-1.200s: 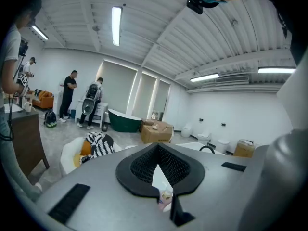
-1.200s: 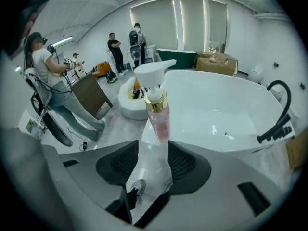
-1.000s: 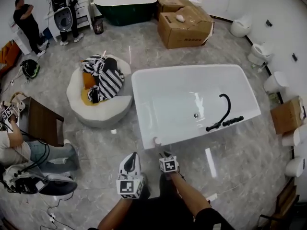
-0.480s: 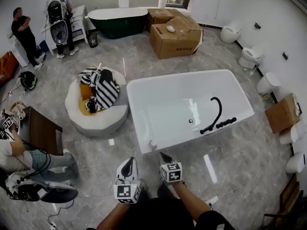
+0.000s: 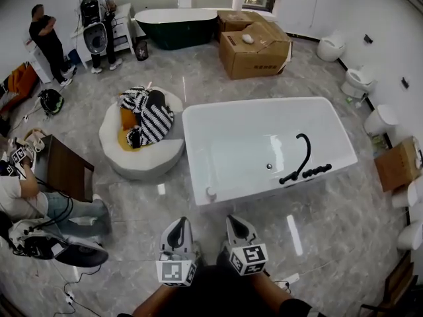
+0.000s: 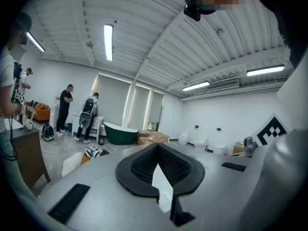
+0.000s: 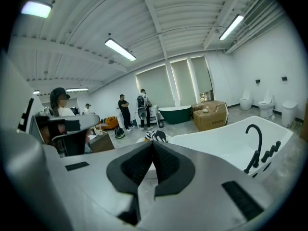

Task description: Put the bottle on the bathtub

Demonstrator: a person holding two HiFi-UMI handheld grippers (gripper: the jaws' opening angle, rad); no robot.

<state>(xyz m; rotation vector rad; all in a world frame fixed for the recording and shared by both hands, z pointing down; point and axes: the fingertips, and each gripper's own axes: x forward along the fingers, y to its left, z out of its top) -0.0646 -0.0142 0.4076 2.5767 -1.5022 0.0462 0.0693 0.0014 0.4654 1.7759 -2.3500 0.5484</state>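
Observation:
The white bathtub point(image 5: 264, 144) fills the middle of the head view, its black faucet point(image 5: 301, 156) on the right rim. A small white object point(image 5: 211, 193) stands on the tub's near left corner; it is too small to tell whether it is the bottle. Both grippers hang low over the floor, short of the tub's near side. The left gripper point(image 5: 177, 224) is shut with nothing between its pads point(image 6: 144, 165). The right gripper point(image 5: 236, 222) is shut and empty as well, and the right gripper view shows the bathtub point(image 7: 226, 143) beyond its tip.
A round white pouf point(image 5: 115, 144) with striped clothes sits left of the tub. Cardboard boxes point(image 5: 254, 41) and a dark green tub point(image 5: 175, 22) stand at the back. People point(image 5: 46, 38) stand back left, one person point(image 5: 20, 200) sits by a brown table point(image 5: 63, 170). Toilets point(image 5: 357, 78) line the right wall.
Both grippers have drawn back from the tub's near rim toward the person. The right one, which was close to the rim, is now level with the left.

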